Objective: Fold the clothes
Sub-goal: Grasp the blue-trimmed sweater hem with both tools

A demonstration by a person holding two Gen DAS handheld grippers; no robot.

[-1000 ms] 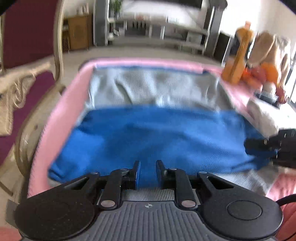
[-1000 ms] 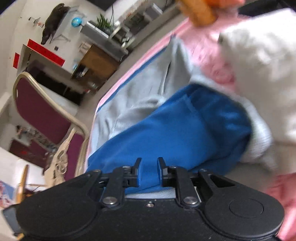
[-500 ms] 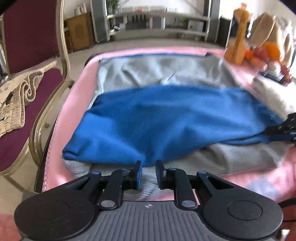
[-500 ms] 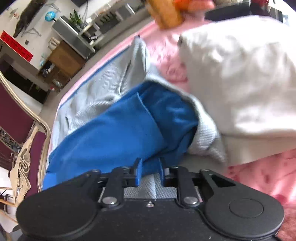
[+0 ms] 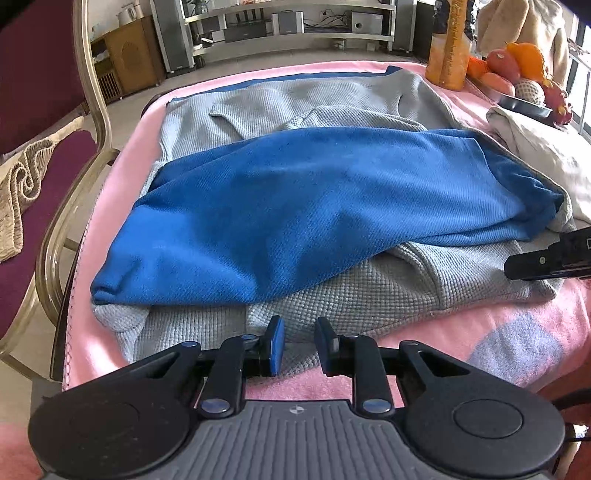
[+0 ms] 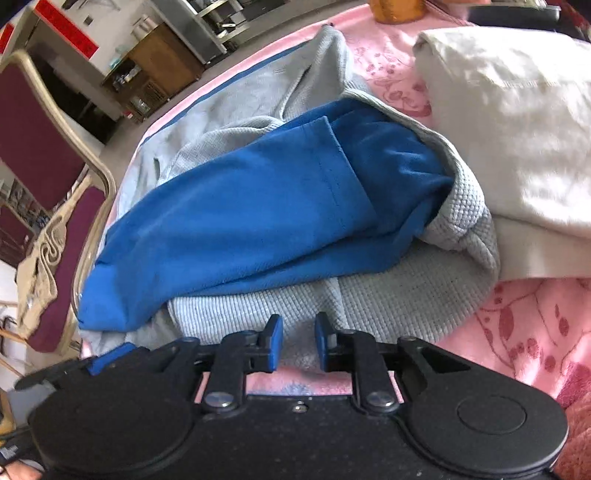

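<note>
With both sets of jaws apart and empty, the garment's (image 5: 332,206) near hem should be gripped evenly.

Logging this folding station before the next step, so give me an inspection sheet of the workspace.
Surface: pink blanket covers the table, with a paler patch at the near right.
Job's things: grey waffle-knit garment lies spread out, its blue lining turned up and folded across the middle, rumpled.
Clutter: folded cream cloth touches the garment's right end; orange bottle; fruit tray.
Grippers: left gripper open, empty, at the near hem; right gripper open, empty, at the right hem.
Cables: a dark cable beside the left gripper body.
Surroundings: maroon chair to the left, wooden cabinet, metal shelving behind.
</note>
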